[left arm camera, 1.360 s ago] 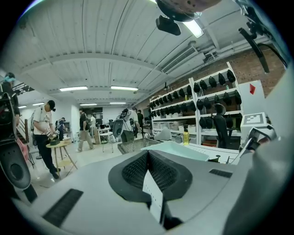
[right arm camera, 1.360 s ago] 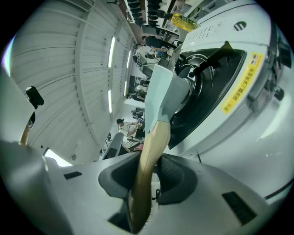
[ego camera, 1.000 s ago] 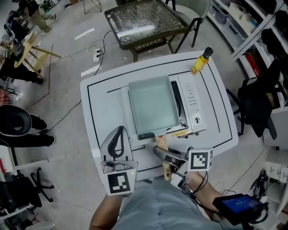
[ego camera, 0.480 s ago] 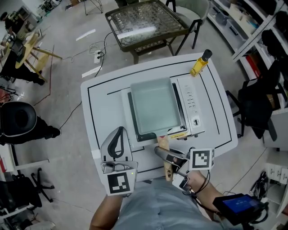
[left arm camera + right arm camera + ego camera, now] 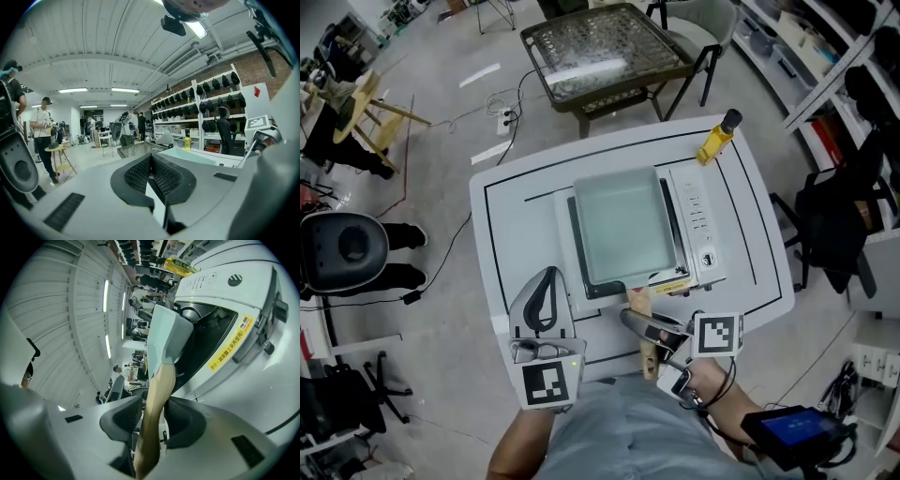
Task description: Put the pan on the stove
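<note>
Head view looks steeply down on both tools held low at the near edge of the white tabletop, each with its marker cube facing up. The left tool lies over the near-left part and points towards the far edge. Left gripper view shows its jaws drawn together with nothing between them. The right tool sits at the middle of the near edge, angled towards the left and far side. Its jaws are clamped on the wooden handle of the pan. Right gripper view shows the same grip, with the handle running up between the two dark pads to the pale pan body.

Counted: two tools, one pan, one stove and one yellow bottle. The pan is rectangular and pale green. It lies over the stove's cooking area in the middle of the tabletop, its handle pointing at the near edge. The bottle lies close to the far-right corner, well apart from the stove.

The pan covers most of the stove's dark burner well. No view shows whether the pan's bottom touches the burner or is held just above it. The near end of the handle is hidden inside the right tool. Both hands are mostly concealed under the tools. The yellow label on the stove's front carries print too small to read.
</note>
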